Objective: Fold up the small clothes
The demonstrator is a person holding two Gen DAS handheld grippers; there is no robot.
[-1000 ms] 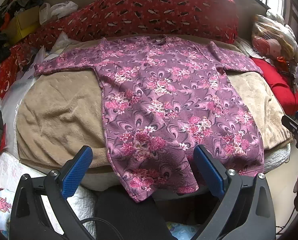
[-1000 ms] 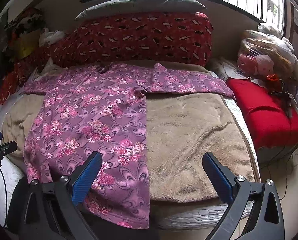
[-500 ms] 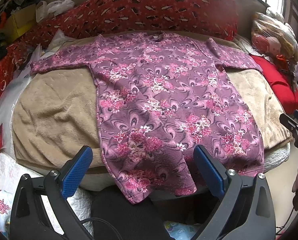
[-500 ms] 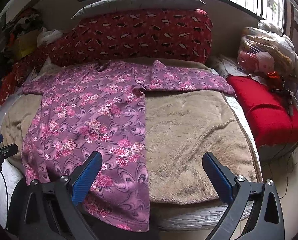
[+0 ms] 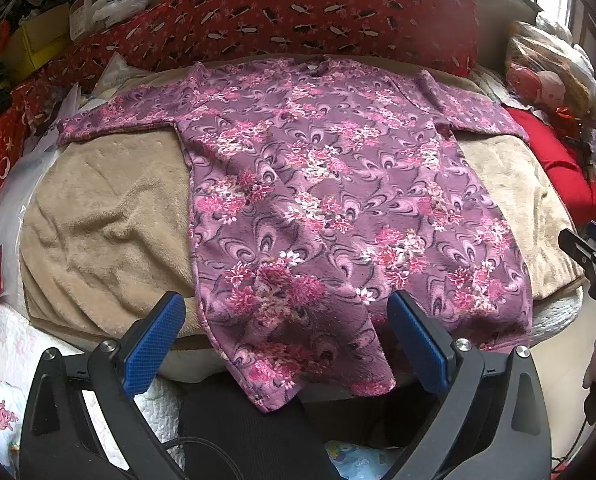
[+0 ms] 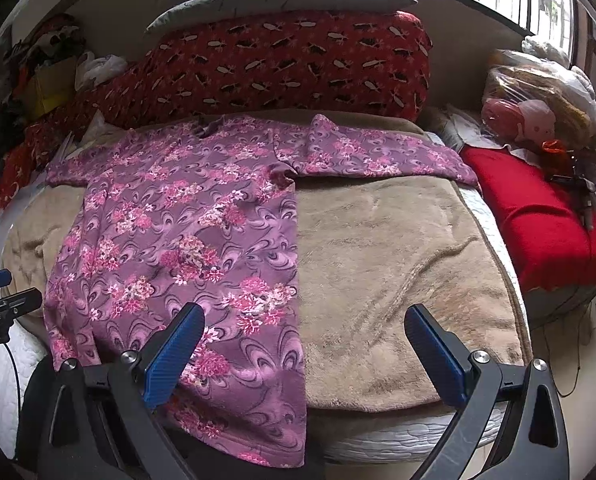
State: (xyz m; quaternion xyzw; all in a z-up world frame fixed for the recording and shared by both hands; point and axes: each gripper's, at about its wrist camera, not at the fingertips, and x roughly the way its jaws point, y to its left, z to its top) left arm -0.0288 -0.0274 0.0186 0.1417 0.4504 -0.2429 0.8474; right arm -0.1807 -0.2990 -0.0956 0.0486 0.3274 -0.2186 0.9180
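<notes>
Left claw point(image 5: 281, 344): both blue pads stand wide apart, holding nothing, poised above the hem on the near-left part of the garment. Right claw point(image 6: 304, 354): pads likewise wide apart and empty, positioned over the garment's right side edge and the bare blanket beside it. Neither claw touches fabric. The task item, a purple floral top point(image 5: 330, 208), lies spread flat and face up on a tan blanket point(image 5: 105, 224) covering the bed, with the neckline toward the far side, both sleeves extended sideways, and the hem draped over the near edge of the mattress. A red patterned bolster point(image 6: 289, 64) runs along the far side of the bed; a red cushion point(image 6: 534, 208) sits to the right. Progress assessment: the garment is laid out and smoothed, with no fold visible anywhere. All folding steps remain, presumably beginning with a sleeve or a side panel turned inward, followed by a lengthwise fold from hem to neckline.
</notes>
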